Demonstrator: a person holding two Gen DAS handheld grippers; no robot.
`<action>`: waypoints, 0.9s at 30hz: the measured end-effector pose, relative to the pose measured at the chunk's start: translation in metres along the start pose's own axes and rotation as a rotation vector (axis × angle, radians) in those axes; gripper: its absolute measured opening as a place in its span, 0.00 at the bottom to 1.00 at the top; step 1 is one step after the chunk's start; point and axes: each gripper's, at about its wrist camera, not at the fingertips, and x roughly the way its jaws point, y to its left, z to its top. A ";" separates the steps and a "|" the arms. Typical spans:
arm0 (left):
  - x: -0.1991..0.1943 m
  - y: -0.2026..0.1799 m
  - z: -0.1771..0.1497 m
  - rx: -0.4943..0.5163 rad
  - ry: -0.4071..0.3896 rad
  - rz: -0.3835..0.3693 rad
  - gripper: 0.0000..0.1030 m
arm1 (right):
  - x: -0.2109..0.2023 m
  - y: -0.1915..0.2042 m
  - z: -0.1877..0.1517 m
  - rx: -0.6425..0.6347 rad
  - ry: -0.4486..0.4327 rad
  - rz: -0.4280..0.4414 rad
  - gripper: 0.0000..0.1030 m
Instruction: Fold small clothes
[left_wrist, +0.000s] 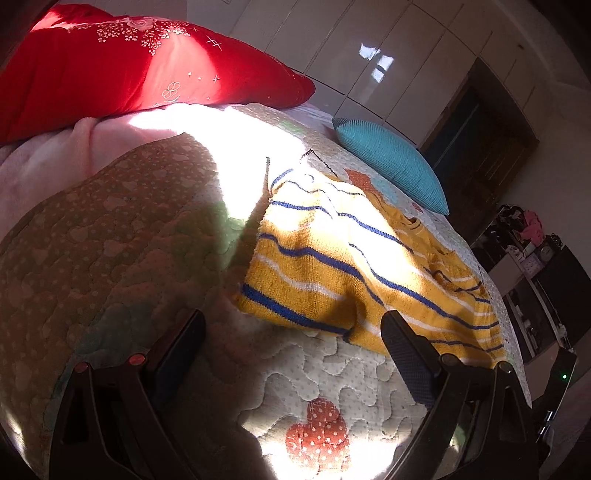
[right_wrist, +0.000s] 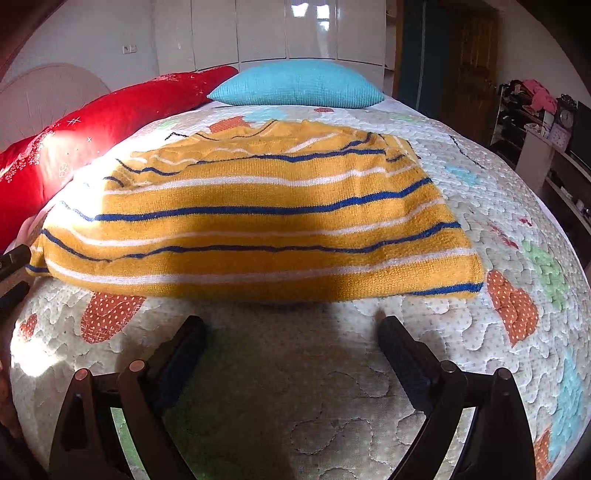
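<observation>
Striped knit sweater (right_wrist: 255, 218), yellow with blue and white bands, lies spread on the quilted bedspread (right_wrist: 332, 406), roughly flat, hem edge nearest the right tongs, neckline end toward the teal pillow (right_wrist: 295, 83). Right gripper (right_wrist: 290, 332) spread wide, nothing between its fingers, poised just short of the hem over bare quilt. Left gripper (left_wrist: 293, 328) likewise wide open and holding nothing, near the sweater's corner; its right-hand finger (left_wrist: 402, 347) overlaps the knit in the left wrist view, contact uncertain. Risks, as judged: loose knit is thick and stretchy, so a shallow pinch at the hem may catch only the top layer and the fold would drag the front off the back; a deep pinch could take the quilt with it, since fabric lies directly on fabric. Grabbing with the two tongs at uneven points along the edge would skew the fold. The far half already looks rumpled near the neckline, and that bunching would get trapped inside a fold. Hard to read: strong sunlight bleaches the sweater's far left portion and the bedspread beside the red pillow (left_wrist: 110, 70) in the left wrist view, so edges there vanish. Sleeves not clearly made out, possibly tucked under or lost in wrinkles. Gripper shadows darken the hem, hiding whether it lies flush. A sliver of the left tool shows at the left edge of the right wrist view, cut off
</observation>
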 end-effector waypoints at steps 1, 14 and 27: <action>-0.003 0.004 0.002 -0.029 -0.005 -0.030 0.92 | 0.000 -0.001 0.000 0.002 -0.003 0.006 0.95; 0.070 0.010 0.068 -0.161 0.212 -0.215 0.92 | -0.004 -0.010 -0.004 0.039 -0.037 0.114 1.00; 0.099 -0.038 0.096 -0.007 0.292 -0.002 0.20 | -0.036 -0.050 0.033 0.052 -0.080 0.306 0.82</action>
